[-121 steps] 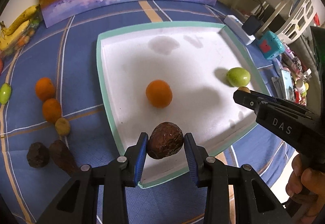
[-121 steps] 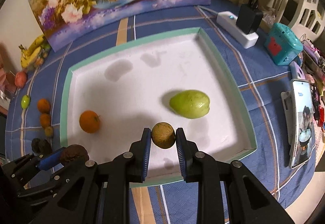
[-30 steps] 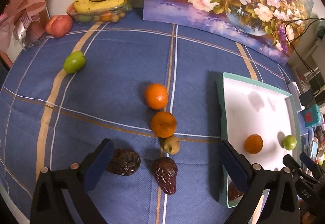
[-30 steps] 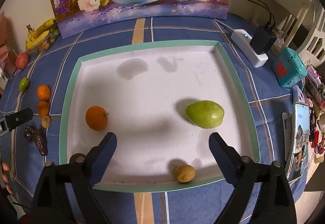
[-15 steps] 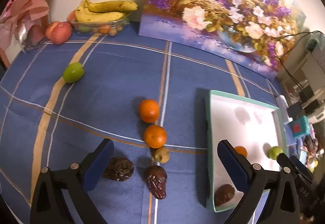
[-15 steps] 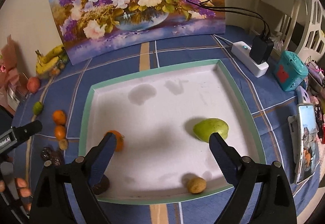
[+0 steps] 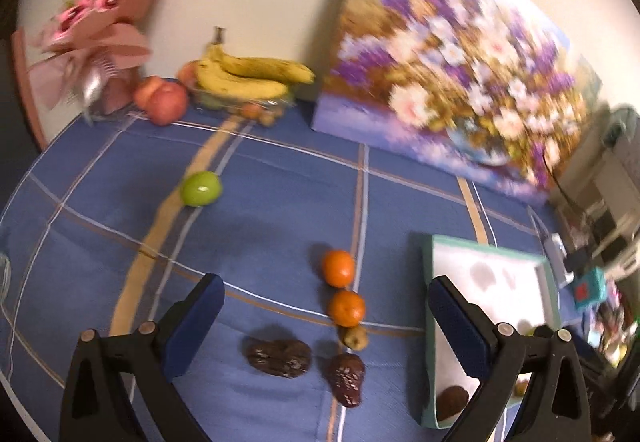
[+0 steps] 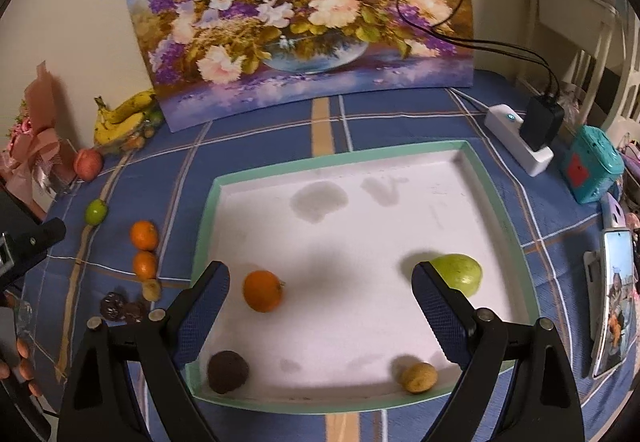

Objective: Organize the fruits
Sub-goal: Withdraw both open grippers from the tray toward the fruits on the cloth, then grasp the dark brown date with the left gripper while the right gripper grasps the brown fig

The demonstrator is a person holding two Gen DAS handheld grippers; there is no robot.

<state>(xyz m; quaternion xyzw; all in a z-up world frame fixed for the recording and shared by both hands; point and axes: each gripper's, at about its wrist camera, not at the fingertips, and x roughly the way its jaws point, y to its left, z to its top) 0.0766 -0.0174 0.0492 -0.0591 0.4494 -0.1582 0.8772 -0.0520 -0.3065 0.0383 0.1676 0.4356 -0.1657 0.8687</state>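
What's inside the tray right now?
Tray holds an orange, a green fruit partly behind the right claw, a dark brown fruit and a small yellowish one.

Tray (image 8: 206, 217): orange (image 8: 263, 290), pear (image 8: 460, 274), 2 brown fruits. Others on cloth.

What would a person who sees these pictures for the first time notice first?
Probably the large flower painting that leans on the wall behind the blue checked tablecloth. Next comes the white tray with a green rim, holding an orange, a green fruit, a dark brown fruit and a small yellowish fruit. To its left, more fruits lie in a row on the cloth, and both grippers hover with jaws wide open.
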